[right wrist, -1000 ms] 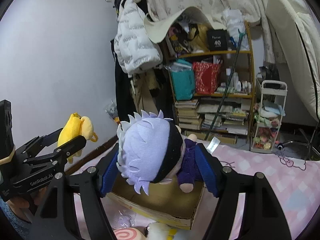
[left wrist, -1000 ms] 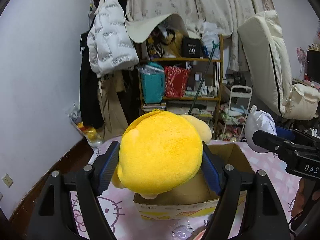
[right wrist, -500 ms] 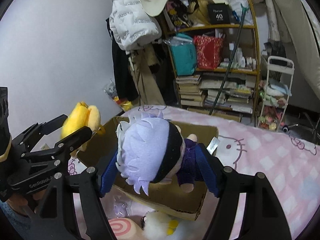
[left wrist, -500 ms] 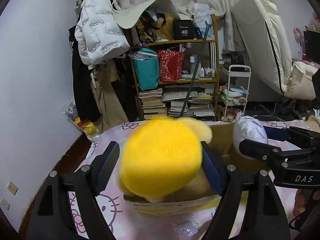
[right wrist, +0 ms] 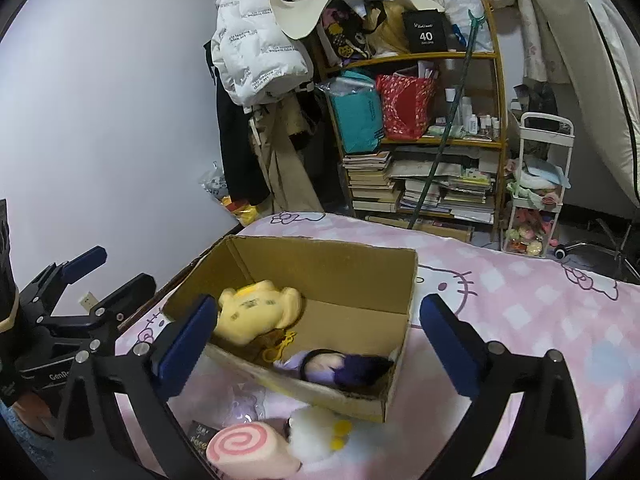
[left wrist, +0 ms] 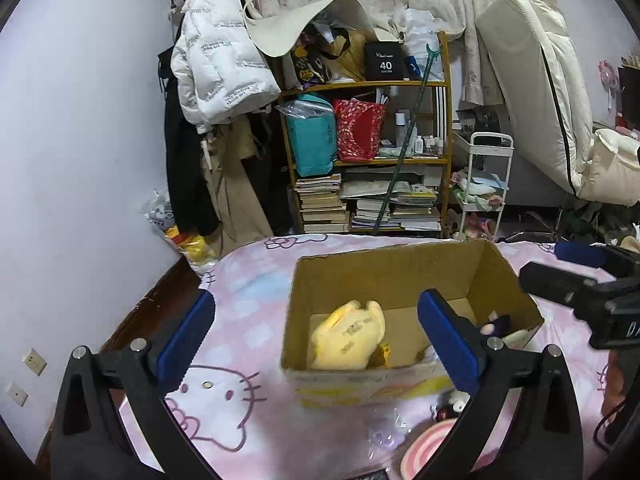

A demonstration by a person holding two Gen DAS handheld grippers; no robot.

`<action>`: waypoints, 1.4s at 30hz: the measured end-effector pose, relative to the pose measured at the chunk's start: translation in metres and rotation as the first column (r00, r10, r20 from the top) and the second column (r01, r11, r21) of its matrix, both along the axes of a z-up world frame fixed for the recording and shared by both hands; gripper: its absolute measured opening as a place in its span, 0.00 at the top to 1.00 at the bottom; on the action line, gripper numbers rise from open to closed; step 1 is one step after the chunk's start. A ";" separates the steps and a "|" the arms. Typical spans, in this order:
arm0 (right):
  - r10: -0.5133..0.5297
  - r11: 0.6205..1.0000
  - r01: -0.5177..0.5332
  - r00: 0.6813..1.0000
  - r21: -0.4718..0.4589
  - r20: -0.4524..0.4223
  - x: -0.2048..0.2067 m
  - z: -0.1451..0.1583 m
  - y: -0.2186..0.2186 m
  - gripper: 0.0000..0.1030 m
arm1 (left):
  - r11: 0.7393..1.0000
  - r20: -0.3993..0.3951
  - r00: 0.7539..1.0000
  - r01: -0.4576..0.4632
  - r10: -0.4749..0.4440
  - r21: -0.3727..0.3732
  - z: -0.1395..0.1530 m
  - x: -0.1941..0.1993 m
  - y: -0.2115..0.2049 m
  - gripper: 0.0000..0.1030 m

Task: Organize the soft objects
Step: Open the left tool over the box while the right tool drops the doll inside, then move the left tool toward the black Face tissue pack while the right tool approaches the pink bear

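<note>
Both our tongs, left [left wrist: 312, 338] and right [right wrist: 316, 338], are opening wide, empty. Yellow plush [right wrist: 256, 310] and purple doll [right wrist: 340, 366] lie in the box [right wrist: 320, 256]; roll [right wrist: 250, 448] and white plush [right wrist: 316, 430] wait at six o'clock.

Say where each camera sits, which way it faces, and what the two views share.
Left wrist: on the left gripper, angled down at the brown cardboard box; its jaws opening, empty; right gripper at right.
Right wrist: on the right gripper, same tilt; jaws opening, empty; left gripper at left.
Shared: box, yellow plush toy, wooden bookshelf.
</note>
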State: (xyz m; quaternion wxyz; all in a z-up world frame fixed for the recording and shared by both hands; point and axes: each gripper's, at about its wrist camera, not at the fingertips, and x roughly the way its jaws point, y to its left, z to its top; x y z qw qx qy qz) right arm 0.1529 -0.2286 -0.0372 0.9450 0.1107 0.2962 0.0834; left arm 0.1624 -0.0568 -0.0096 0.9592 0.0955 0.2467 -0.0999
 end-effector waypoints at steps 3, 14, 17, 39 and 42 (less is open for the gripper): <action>-0.003 1.000 0.003 1.000 -0.005 -0.001 -0.013 0.007 -0.002 0.00 | 1.000 -0.001 1.000 -0.011 0.011 -0.004 0.004 -0.015 0.009 0.02; -0.040 0.999 0.040 0.999 -0.022 -0.010 -0.071 0.019 -0.009 0.00 | 1.000 -0.072 0.997 -0.009 0.009 0.002 0.001 -0.064 0.031 0.02; -0.046 0.999 0.046 0.999 -0.029 -0.014 -0.083 0.022 -0.009 0.00 | 1.000 -0.072 0.997 -0.010 0.011 0.010 0.005 -0.077 0.032 0.02; 0.032 0.999 -0.034 0.996 -0.013 -0.089 -0.109 -0.006 0.026 0.00 | 1.000 -0.233 0.973 0.001 0.005 0.027 -0.038 -0.087 0.034 0.02; 0.038 0.999 -0.038 0.993 0.005 -0.112 -0.104 -0.014 0.025 0.00 | 0.999 -0.243 0.970 -0.008 0.019 0.047 -0.046 -0.081 0.031 0.02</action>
